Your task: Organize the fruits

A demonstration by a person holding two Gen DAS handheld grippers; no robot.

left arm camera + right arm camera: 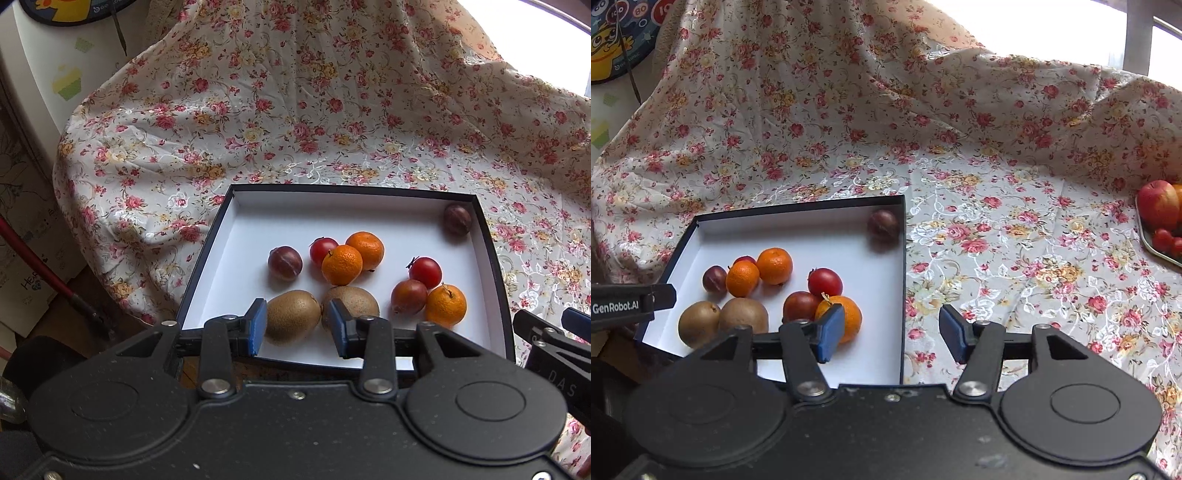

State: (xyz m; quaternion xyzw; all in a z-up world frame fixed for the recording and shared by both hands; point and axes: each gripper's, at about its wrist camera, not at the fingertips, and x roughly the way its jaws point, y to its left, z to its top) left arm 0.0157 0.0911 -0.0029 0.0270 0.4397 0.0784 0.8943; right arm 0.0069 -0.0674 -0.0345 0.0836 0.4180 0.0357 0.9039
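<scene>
A dark box with a white inside [369, 206] [798, 229] lies on the floral cloth. It holds two kiwis [292, 315] [699, 324], three mandarins [341, 264] [774, 266], red tomatoes [425, 272] [824, 281] and dark plums [284, 263] [883, 225]. My left gripper [298, 330] is open at the box's near edge, its fingers either side of the left kiwi as seen. My right gripper [891, 334] is open and empty over the box's near right corner.
A tray [1156, 242] with an apple [1158, 204] and small tomatoes stands at the far right. Floral cloth [332, 110] covers the table and rises behind. Cardboard boxes and a red pole [51, 280] are at the left.
</scene>
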